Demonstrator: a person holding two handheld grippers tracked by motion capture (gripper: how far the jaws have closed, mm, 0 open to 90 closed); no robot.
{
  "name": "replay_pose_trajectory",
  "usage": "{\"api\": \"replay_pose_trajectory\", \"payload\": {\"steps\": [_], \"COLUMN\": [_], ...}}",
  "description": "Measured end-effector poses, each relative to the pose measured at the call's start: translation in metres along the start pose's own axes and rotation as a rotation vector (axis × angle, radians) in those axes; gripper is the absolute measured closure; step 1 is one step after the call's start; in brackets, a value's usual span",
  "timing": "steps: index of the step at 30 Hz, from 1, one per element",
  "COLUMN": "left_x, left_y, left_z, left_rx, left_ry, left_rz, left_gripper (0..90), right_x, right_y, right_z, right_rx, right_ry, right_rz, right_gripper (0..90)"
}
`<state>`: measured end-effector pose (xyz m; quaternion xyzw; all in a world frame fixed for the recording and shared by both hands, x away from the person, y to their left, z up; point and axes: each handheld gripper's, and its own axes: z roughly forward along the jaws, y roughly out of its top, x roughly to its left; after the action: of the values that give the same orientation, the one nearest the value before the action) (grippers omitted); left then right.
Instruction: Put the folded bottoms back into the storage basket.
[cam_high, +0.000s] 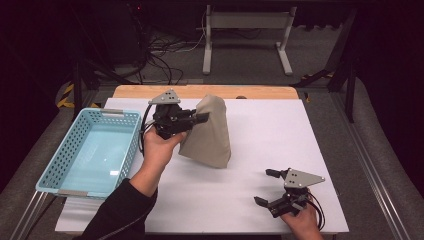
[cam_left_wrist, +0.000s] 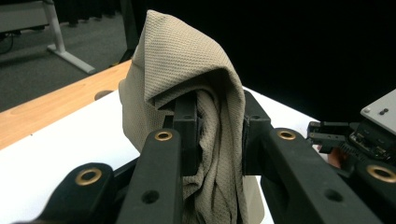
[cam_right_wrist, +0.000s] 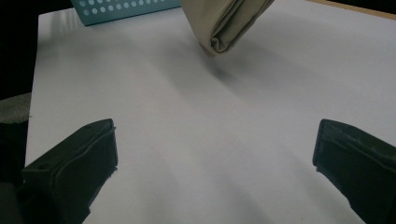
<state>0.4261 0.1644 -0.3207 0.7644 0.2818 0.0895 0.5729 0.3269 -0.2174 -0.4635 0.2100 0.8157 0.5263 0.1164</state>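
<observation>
Bare white tabletop lies open between the hanging beige cloth and the right gripper. The turquoise basket walls off the left edge, just beside the left gripper.

A light blue plastic basket with perforated walls stands at the left edge of the white surface, its inside bare. A strip of wooden tabletop shows along the far edge of the white sheet. Beyond it, on the grey floor, stands a white metal frame with two feet, and to its left a tangle of black cables.
</observation>
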Motion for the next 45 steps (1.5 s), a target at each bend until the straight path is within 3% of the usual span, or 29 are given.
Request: {"api": "replay_pose_trajectory", "payload": {"steps": [27, 45], "left_x": [-0.004, -0.002], "left_y": [0.015, 0.023], "left_z": [-0.032, -0.064], "left_rx": [-0.051, -0.081], "left_ry": [0.021, 0.058], "left_rz": [0.014, 0.024], "left_gripper": [74.3, 74.2], "right_x": [0.0, 0.0], "right_y": [0.0, 0.0], "right_z": [0.0, 0.0], "right_rx": [0.001, 0.002], "right_ry": [-0.002, -0.003], "right_rz": [0.003, 0.001], "right_gripper": [0.6, 0.6]}}
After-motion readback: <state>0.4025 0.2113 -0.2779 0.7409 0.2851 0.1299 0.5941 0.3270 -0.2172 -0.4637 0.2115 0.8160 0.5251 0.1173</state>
